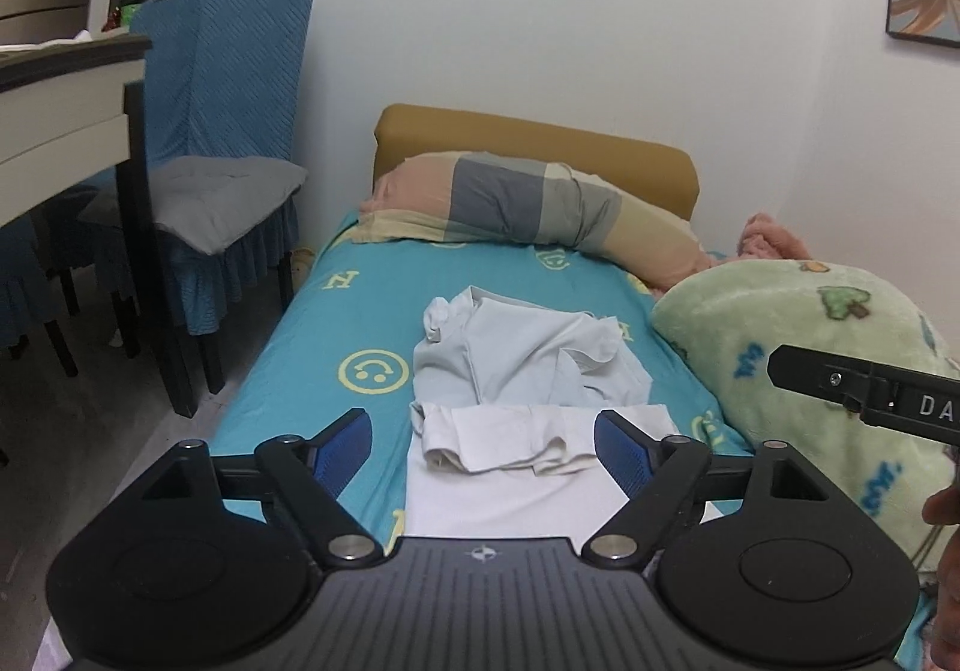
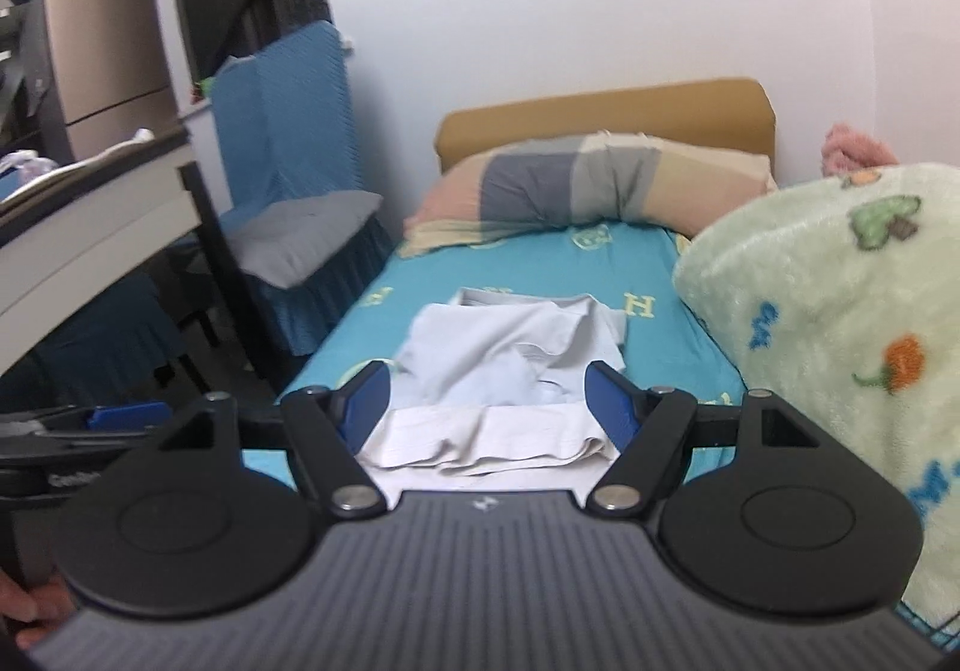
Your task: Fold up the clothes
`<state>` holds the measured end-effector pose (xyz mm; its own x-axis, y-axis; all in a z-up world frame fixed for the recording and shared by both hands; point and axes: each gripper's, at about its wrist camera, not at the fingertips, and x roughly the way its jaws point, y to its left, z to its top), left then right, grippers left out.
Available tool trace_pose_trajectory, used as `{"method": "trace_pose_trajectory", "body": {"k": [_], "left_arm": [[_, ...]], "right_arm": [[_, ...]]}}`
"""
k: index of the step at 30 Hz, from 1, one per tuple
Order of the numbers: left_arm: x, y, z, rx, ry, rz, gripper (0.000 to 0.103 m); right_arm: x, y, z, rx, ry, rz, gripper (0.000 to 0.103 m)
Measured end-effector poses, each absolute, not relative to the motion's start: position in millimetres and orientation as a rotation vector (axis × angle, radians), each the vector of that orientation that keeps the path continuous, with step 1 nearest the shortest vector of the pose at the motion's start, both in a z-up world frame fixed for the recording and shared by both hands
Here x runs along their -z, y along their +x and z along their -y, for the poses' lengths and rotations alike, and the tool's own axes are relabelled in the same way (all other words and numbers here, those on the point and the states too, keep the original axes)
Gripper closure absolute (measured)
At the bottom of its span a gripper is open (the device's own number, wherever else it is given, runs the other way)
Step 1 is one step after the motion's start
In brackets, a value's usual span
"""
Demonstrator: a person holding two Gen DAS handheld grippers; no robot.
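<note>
A white garment lies flat on the near part of the turquoise bed sheet, its collar end rumpled. Behind it lies a crumpled pale blue garment. Both show in the right wrist view too: the white garment and the pale blue one. My left gripper is open and empty, held above the white garment. My right gripper is open and empty, also above the white garment. Part of the right gripper's body shows at the right edge of the left wrist view.
A patchwork pillow lies against the tan headboard. A green fleece blanket is piled on the bed's right side. A blue-covered chair and a table stand left of the bed.
</note>
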<state>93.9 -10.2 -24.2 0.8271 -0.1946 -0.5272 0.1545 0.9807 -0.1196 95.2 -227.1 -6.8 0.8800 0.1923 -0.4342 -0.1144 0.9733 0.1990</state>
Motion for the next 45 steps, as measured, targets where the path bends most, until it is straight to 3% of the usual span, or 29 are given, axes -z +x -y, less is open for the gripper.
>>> {"method": "trace_pose_trajectory", "body": {"k": [9, 21, 39, 45], "left_arm": [[31, 43, 6, 0.177, -0.062, -0.532, 0.013], [44, 44, 23, 0.182, -0.077, -0.505, 0.002], [69, 59, 34, 0.184, -0.036, -0.611, 0.001], [73, 62, 35, 0.183, -0.028, -0.635, 0.001]], "right_arm": [[12, 39, 215, -0.188, 0.149, -0.385, 0.029], [50, 27, 230, -0.093, 0.151, -0.370, 0.029], [71, 47, 233, -0.066, 0.145, -0.502, 0.028], [71, 42, 230, -0.062, 0.133, -0.470, 0.028]]}}
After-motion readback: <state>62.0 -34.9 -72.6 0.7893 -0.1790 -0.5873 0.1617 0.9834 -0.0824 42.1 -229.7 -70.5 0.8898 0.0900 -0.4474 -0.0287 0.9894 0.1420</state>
